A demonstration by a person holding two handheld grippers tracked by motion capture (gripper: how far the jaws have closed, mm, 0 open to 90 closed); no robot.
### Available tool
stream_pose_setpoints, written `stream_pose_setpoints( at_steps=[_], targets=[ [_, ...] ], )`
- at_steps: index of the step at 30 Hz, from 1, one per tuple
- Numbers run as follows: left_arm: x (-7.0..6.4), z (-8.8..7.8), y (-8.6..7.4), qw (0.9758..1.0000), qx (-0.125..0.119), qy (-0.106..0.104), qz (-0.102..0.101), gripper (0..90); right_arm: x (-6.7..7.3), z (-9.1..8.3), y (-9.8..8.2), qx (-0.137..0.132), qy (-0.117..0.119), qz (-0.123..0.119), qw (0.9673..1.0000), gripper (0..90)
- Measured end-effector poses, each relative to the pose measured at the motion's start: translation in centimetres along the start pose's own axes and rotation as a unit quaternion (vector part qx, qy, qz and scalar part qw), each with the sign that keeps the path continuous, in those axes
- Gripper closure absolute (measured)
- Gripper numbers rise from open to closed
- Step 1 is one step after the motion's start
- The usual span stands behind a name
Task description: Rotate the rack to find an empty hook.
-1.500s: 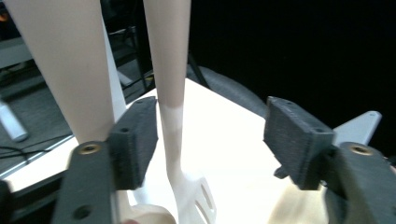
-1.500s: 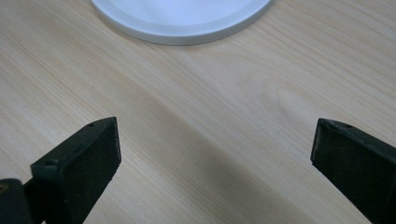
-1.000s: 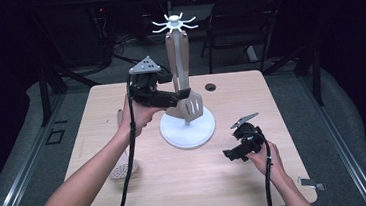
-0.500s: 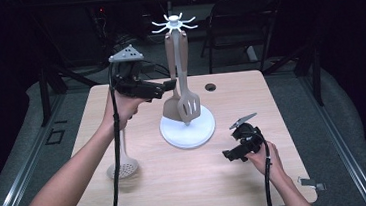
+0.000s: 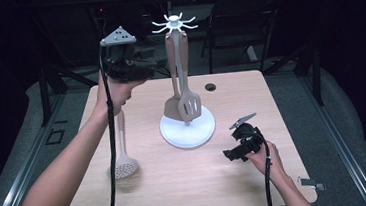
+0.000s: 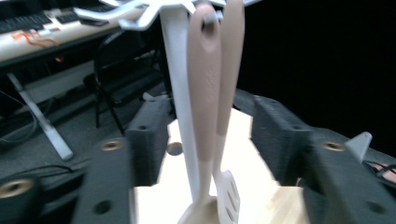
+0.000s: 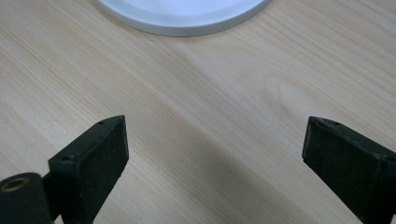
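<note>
A white utensil stand (image 5: 188, 129) stands mid-table, with a solid turner (image 5: 173, 110) and a slotted turner (image 5: 191, 106) hanging from its top hooks (image 5: 174, 22). My left gripper (image 5: 152, 68) is raised level beside their handles, pointing right. In the left gripper view its jaws have just been closing around the left gripper (image 6: 210, 140) midline, where the stand's pole (image 6: 180, 93) and the tan handles (image 6: 205, 84) stand between them, untouched; it is open. My right gripper (image 5: 230, 154) rests low on the table, jaws wide apart, right gripper (image 7: 215, 154) holding nothing.
A tan skimmer (image 5: 124, 164) lies on the wooden table (image 5: 178, 188) at the left, under my left forearm. A small dark hole (image 5: 210, 87) sits near the table's far edge. The stand's base rim (image 7: 182, 18) lies just ahead of the right gripper. A chair (image 5: 244, 22) stands behind the table.
My left gripper has risen from the turners' heads up to their handles and drawn a little left. The right gripper and the skimmer have not moved.
</note>
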State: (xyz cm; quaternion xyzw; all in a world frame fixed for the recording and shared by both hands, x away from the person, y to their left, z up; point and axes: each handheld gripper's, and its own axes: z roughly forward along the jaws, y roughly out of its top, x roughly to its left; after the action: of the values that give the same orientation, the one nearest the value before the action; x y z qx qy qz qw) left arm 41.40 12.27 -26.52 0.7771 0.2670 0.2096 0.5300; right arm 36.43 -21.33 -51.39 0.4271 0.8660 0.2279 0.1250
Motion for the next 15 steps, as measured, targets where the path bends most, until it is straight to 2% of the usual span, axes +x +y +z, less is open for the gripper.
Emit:
stream_pose_setpoints(
  at_steps=[2,3,5,7,9,10,15],
  targets=[
    [0.1,-0.2,0.3,0.9999,-0.008,0.012,0.009,63.5,0.0,0.1,-0.1,0.002,0.002,0.001,1.0000,7.5],
    [0.3,-0.4,0.5,0.9998,-0.012,0.014,0.010,78.6,0.0,0.2,-0.1,0.003,0.009,-0.001,1.0000,8.2],
    [0.6,-0.5,0.9,0.9995,-0.020,0.023,0.009,82.1,0.0,0.2,-0.1,0.006,0.008,-0.001,1.0000,8.5],
    [0.9,-0.5,1.3,0.9994,-0.025,0.025,0.008,86.2,0.0,0.2,-0.1,0.001,0.017,0.001,0.9999,8.9],
    [1.2,-0.3,1.7,0.9993,-0.025,0.025,0.009,88.6,0.1,0.3,-0.1,0.001,0.013,0.002,0.9999,9.2],
    [1.3,-0.1,1.8,0.9993,-0.027,0.026,0.009,88.7,0.0,0.2,0.0,0.008,0.001,-0.008,0.9999,9.3],
    [1.6,0.6,2.5,0.9990,-0.028,0.033,0.009,89.2,0.0,0.3,-0.1,0.005,0.001,-0.010,0.9999,9.9]
  ],
)
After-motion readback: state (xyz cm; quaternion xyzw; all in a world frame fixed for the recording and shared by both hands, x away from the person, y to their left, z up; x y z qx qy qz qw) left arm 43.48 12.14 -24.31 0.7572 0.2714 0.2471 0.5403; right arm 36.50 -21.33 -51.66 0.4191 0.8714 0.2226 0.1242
